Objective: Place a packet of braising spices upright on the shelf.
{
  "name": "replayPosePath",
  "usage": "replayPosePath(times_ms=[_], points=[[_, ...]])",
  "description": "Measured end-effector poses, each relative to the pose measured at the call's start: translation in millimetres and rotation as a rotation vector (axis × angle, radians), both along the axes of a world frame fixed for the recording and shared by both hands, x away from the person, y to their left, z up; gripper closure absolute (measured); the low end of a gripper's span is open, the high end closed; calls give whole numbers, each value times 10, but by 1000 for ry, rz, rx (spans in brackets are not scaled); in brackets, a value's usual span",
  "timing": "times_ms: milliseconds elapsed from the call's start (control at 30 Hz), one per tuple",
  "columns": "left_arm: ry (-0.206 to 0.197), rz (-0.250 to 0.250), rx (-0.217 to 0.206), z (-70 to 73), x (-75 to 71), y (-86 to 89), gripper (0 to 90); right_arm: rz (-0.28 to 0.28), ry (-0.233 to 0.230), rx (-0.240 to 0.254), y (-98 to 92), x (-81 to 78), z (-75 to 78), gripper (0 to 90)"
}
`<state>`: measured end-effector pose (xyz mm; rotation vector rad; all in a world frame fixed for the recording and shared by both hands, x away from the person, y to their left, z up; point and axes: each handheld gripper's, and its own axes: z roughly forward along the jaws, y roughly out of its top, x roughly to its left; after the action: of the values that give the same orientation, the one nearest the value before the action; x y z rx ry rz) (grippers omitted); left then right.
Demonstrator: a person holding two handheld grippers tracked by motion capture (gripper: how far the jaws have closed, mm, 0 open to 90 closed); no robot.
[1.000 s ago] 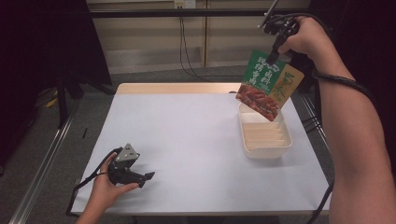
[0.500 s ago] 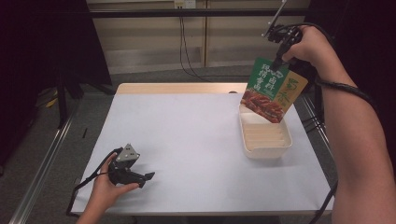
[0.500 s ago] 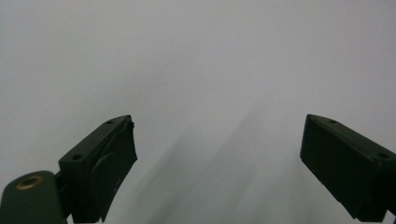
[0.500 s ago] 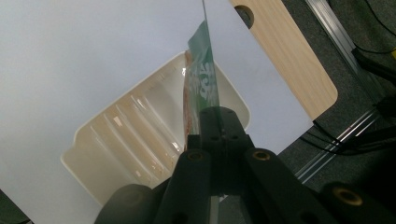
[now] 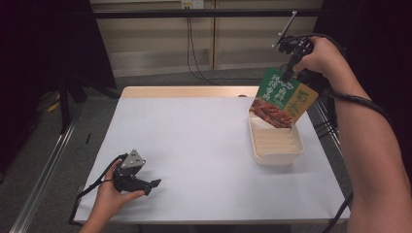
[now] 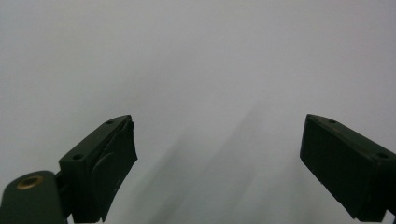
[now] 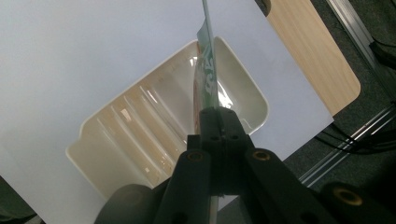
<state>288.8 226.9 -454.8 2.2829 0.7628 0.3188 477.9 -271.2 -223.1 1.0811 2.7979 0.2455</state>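
With my right gripper (image 5: 287,74) pinching the food packet (image 5: 282,99) over the ribbed tray (image 5: 277,145), I judge lowering it in comes next.

Lab/test rig, not a home: pale wood bench (image 5: 184,91) w/ white paper sheet (image 5: 204,145) on top, aluminium rail (image 5: 43,165) along grey floor, black cables (image 5: 192,53) down beige wall panels, dark surrounds.
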Motion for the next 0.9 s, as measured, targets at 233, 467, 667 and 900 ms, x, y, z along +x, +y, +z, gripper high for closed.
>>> replayPosePath(times_ms=[233, 467, 667, 900], points=[[-3, 0, 7, -3, 4, 0, 104, -12, 0, 7, -13, 12, -26, 900], [-1, -3, -7, -6, 5, 2, 104, -30, -1, 15, 1, 34, -47, 900], [0, -3, -6, -6, 6, 0, 105, -30, -20, 20, -12, 42, -61, 900], [3, -4, 0, -5, 2, -5, 106, -23, -21, 27, 5, 45, -76, 900]])
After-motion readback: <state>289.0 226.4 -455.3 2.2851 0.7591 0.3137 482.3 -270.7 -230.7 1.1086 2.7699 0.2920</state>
